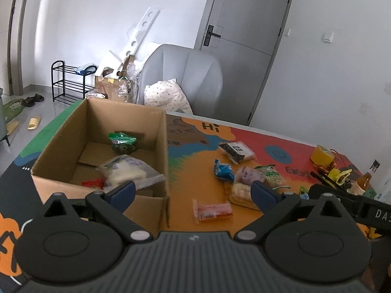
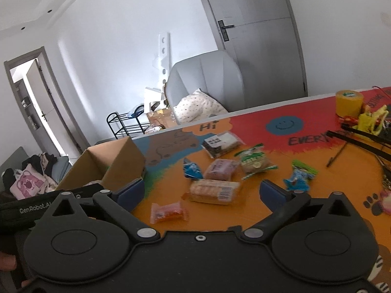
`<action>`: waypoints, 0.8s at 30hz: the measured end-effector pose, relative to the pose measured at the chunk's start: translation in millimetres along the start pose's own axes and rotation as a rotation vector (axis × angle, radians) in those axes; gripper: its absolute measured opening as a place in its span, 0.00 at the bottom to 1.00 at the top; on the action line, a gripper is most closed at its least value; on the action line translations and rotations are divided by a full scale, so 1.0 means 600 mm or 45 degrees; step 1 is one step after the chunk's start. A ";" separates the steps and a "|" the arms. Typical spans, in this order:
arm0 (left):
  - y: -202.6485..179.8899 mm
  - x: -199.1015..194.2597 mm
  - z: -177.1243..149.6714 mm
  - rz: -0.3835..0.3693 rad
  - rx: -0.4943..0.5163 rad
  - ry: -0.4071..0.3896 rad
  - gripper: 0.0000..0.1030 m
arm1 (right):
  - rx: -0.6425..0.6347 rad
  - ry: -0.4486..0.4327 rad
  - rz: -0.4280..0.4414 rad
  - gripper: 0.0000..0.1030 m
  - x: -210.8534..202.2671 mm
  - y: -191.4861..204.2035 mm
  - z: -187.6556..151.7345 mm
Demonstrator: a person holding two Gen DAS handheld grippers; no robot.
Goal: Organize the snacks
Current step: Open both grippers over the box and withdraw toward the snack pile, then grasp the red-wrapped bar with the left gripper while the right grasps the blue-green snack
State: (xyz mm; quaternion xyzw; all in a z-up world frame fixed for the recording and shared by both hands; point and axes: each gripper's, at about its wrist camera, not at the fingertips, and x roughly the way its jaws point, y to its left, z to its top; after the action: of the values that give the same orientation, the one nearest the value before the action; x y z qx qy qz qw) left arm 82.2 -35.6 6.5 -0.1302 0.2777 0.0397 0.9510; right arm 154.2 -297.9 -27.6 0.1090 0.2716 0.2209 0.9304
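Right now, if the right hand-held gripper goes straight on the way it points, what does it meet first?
Likely the clear-wrapped biscuit pack, lying on the table mat between the open jaws of the right hand-held gripper. The red-orange packet sits nearer but left of centre. Depth is uncertain through the fisheye.

We note a table under a colourful printed mat. Ahead-left of the right gripper sits an open cardboard box; straight ahead lie loose snack packets; far ahead-right, a yellow tape roll.
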 end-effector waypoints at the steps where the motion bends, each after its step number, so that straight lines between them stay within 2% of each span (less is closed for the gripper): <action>1: -0.003 0.001 -0.002 -0.002 0.001 0.000 0.97 | 0.007 0.000 -0.003 0.99 -0.002 -0.006 -0.001; 17: -0.057 0.038 -0.037 -0.083 0.057 0.062 0.95 | 0.100 0.011 -0.082 0.99 -0.004 -0.083 -0.022; 24: -0.072 0.069 -0.045 -0.069 0.050 0.082 0.93 | 0.125 0.022 -0.101 0.98 0.010 -0.112 -0.021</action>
State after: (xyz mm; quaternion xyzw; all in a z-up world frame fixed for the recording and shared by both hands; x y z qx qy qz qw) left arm 109.8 -84.3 -27.9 -0.1200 0.3052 0.0043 0.9447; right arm 175.1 -353.1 -62.2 0.1416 0.2943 0.1711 0.9296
